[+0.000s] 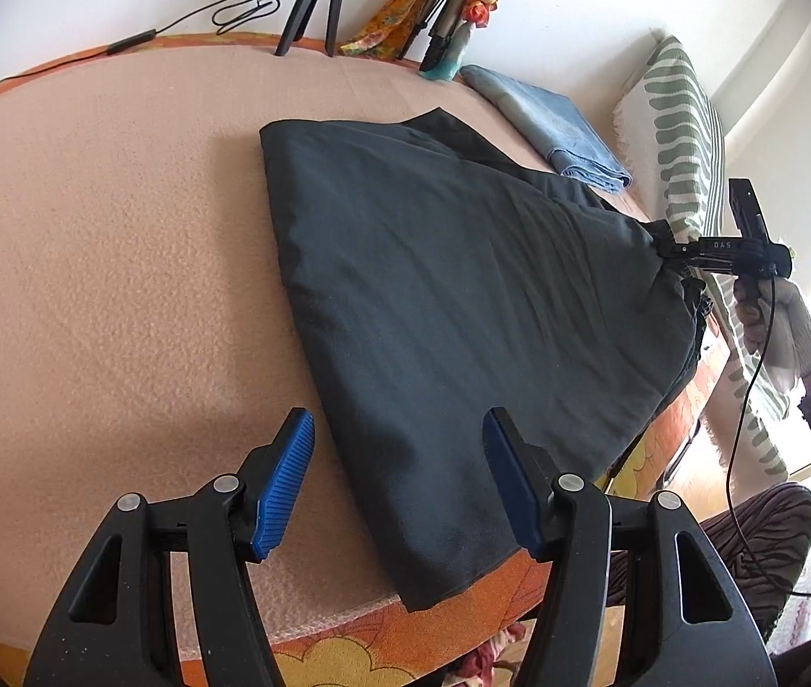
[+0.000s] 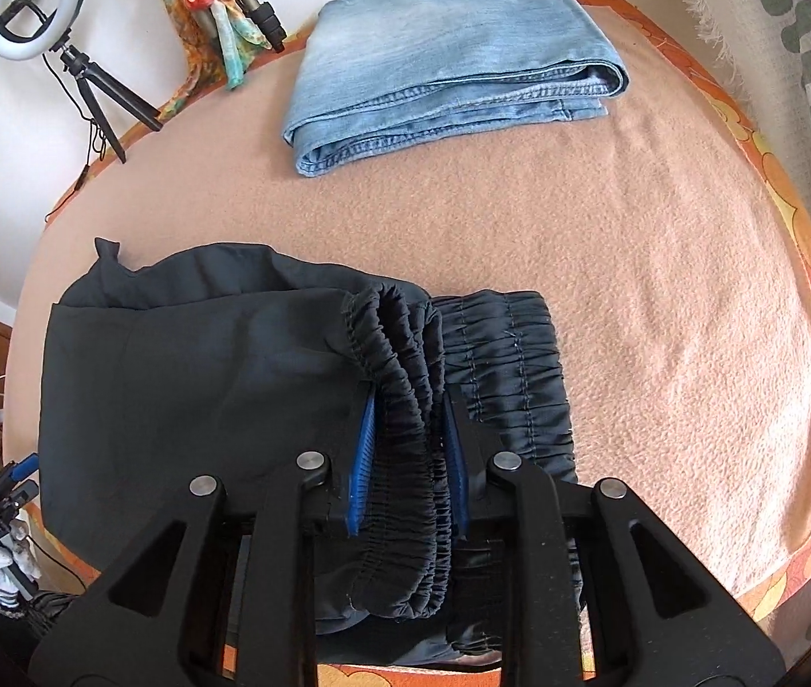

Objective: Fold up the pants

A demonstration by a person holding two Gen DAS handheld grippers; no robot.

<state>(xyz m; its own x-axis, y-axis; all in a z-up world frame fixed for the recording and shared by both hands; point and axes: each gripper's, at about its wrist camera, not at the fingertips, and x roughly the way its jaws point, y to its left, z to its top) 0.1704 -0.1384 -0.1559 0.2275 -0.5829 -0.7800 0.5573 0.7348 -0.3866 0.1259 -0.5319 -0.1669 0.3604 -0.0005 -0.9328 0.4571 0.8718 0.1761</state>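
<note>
Right claw (image 2: pixel 408 441) marked "DAS" clamping dark pants (image 1: pixel 451 297) waistband, left claw (image 1: pixel 400 481) empty, agape

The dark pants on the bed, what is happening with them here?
A person is folding the dark pants on a bed with a peach blanket, using a handheld gripper in each hand. The right gripper has the gathered elastic waistband between its fingers. The left gripper hovers open over the near edge of the pants and holds nothing. A pair of folded blue jeans lies farther back on the bed.
</note>
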